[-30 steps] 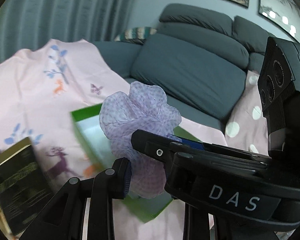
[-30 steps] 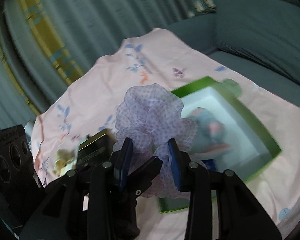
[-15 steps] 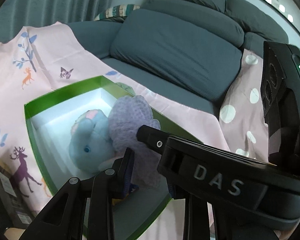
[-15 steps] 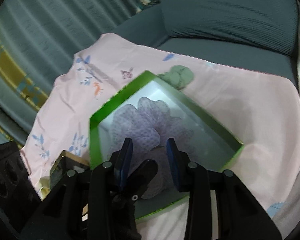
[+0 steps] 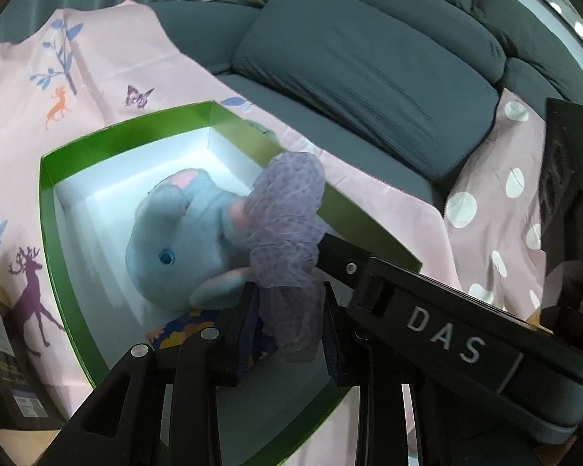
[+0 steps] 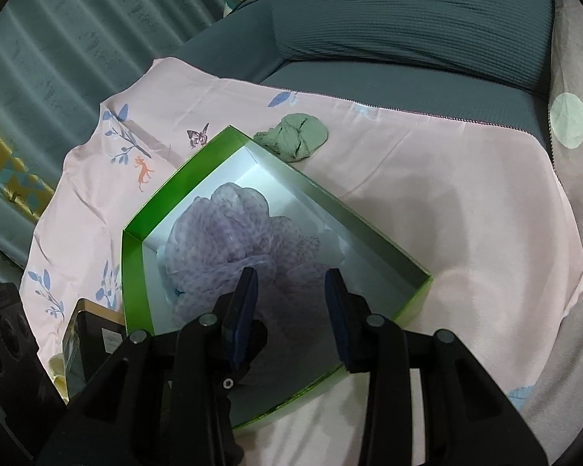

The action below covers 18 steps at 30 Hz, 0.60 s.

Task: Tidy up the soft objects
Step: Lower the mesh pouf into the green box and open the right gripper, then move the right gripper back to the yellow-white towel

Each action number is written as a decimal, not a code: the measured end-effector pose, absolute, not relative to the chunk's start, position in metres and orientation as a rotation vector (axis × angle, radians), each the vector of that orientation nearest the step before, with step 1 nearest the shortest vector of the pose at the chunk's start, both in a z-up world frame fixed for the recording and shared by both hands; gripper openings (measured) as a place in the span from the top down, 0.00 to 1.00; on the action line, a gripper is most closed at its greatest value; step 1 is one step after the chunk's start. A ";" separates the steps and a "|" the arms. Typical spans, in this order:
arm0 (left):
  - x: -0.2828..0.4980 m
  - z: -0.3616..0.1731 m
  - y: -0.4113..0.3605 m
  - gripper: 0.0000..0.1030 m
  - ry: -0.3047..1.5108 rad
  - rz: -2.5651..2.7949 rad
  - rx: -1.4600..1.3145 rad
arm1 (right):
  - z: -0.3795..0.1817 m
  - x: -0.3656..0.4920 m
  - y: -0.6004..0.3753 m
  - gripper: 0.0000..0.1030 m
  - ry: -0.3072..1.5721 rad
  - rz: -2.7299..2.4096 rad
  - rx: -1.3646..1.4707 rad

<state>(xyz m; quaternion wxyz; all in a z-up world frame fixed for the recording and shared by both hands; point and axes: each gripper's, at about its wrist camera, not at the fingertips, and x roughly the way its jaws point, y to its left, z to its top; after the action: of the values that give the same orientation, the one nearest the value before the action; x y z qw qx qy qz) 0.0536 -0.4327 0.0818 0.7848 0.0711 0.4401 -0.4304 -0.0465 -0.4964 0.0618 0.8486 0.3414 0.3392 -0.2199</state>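
Left gripper (image 5: 287, 322), seen from its own wrist camera, is clamped on the lower folds of a lilac mesh scrunchie (image 5: 287, 229), the blue pads pressing the fabric from both sides. Right gripper (image 6: 291, 303) straddles the same scrunchie (image 6: 237, 240) from the other side; its jaws stand somewhat apart with mesh between them, and whether the pads press on the fabric cannot be told. In the left view the right tool crosses the lower right as a black bar marked "DAS", its tip touching the scrunchie.

The scrunchie sits inside a green box (image 5: 48, 209) with a white interior, resting against a blue plush elephant (image 5: 182, 240) that lies on the box floor. A patterned dark-blue fabric piece (image 5: 182, 330) lies under the elephant, near the left pads.

The box stands on a pink printed sheet (image 6: 427, 178) spread over a grey sofa (image 5: 369, 77). A crumpled green cloth (image 6: 295, 136) lies on the sheet just beyond the box's far corner. A dark box (image 6: 85, 345) sits beside the green box's near left wall. A polka-dot cloth (image 5: 497, 202) drapes the sofa at right.
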 end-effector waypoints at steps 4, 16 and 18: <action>0.057 0.078 -0.431 0.69 0.974 -0.905 0.152 | 0.062 -0.045 -0.497 0.62 0.712 -0.476 0.708; 0.047 0.102 -0.405 0.21 0.918 -0.902 0.116 | 0.078 -0.055 -0.488 0.20 0.632 -0.439 0.701; 0.045 0.110 -0.394 0.18 0.903 -0.901 0.092 | 0.082 -0.059 -0.486 0.16 0.613 -0.426 0.707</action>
<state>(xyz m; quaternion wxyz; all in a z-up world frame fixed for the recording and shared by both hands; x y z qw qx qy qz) 0.0450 -0.3942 0.1098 0.8025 0.0431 0.4213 -0.4204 -0.0592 -0.4864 0.0825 0.8708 0.3379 0.2932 -0.2038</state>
